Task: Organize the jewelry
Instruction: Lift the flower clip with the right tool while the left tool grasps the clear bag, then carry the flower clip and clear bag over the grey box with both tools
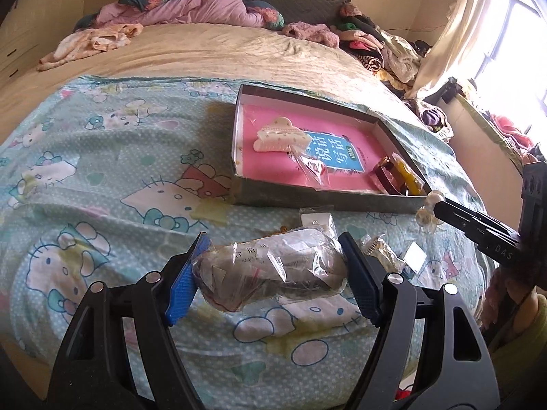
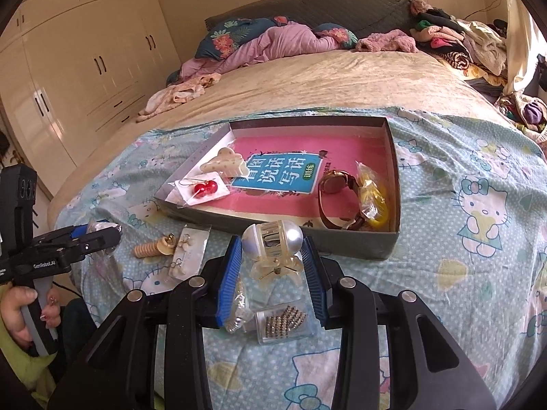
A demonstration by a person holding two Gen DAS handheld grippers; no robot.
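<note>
A shallow grey box with a pink book inside lies on the bed; it also shows in the left wrist view. In it are a cream hair claw, bagged red cherry earrings, a brown watch and a bagged yellow item. My right gripper is shut on a clear hair claw with silver ball ends, just before the box's near wall. My left gripper is shut on a crumpled clear plastic bag above the sheet.
On the Hello Kitty sheet lie a beige spiral clip, carded earrings, a bagged rhinestone clip and small packets. Clothes are piled at the bed's far side. A wardrobe stands at left.
</note>
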